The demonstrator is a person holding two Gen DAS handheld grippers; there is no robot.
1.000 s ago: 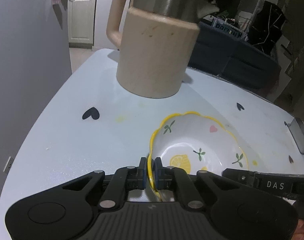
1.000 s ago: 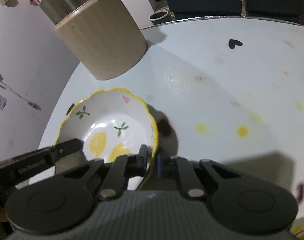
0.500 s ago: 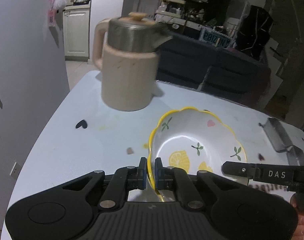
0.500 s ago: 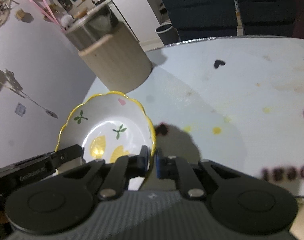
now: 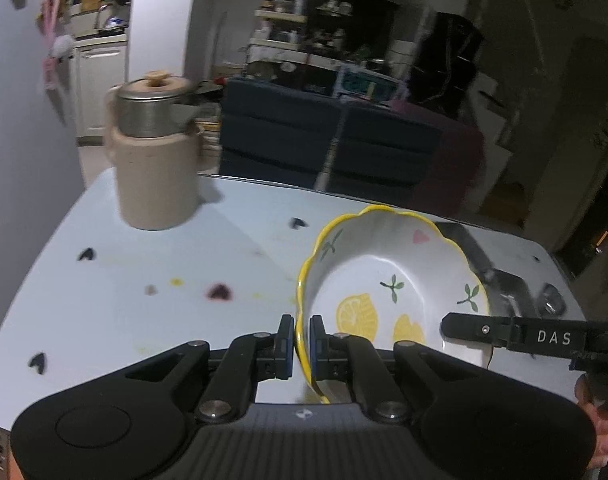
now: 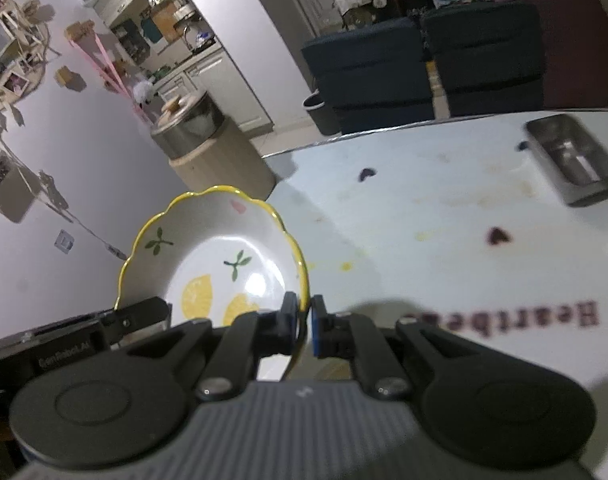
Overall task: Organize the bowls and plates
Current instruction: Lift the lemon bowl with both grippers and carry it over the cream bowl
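Observation:
A white bowl (image 5: pixel 388 272) with a wavy yellow rim and lemon and leaf prints hangs above the pale table (image 5: pixel 104 312). My left gripper (image 5: pixel 302 340) is shut on its left rim. In the right wrist view the same bowl (image 6: pixel 220 256) has its right rim pinched by my right gripper (image 6: pixel 303 322), which is shut on it. The right gripper's black finger also reaches in at the right of the left wrist view, over the bowl's near edge. The bowl is empty.
A beige kettle (image 5: pixel 156 152) with a steel collar and a knobbed lid stands at the table's far left corner. A metal scoop-like object (image 6: pixel 570 160) lies at the far right of the table. Dark sofas (image 6: pixel 424 64) stand beyond the table's far edge.
Both grippers have lifted the bowl off the table and drawn back from the kettle, which now looks smaller and farther. The metal object has come into view at the right.

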